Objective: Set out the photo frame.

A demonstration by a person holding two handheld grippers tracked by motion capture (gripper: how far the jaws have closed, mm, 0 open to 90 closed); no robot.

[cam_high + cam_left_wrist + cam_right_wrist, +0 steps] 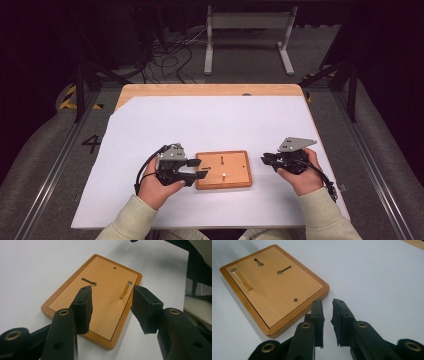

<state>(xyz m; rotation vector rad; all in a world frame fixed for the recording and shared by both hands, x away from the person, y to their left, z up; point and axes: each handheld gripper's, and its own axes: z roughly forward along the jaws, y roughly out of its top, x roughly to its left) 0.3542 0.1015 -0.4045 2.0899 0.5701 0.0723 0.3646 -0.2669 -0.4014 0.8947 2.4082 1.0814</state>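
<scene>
Two tools in hand, one per side of a wooden board. Left tool (111, 306): jaws standing wide, nothing between the pads, no contact with anything; hovering over the near long edge of the wooden board (100, 292). Just beyond its right-hand jaw, a brass peg (125, 290) standing upright out of the board, close to the jaw tip yet apart from it. Ahead of its left-hand jaw, a keyhole-shaped slot (88, 282) cut in the board's face; farther off, a small round hole (114, 267) near the far edge. Under the board, the white sheet covering the bench (30, 270).

Right tool (327, 322): jaws narrow, a slim gap between the pads, nothing gripped. Pointing past the board's near corner, just off its edge and not touching. Ahead and to its left, the board's face with a small hole nearest the jaws, two slots farther out, and the brass peg at the far corner.

From the high view: left tool (196, 169) with its jaw tips at the board's left edge, right tool (265, 160) a short way off the board's right edge, board lying flat between them, near the front middle of the bench.
</scene>
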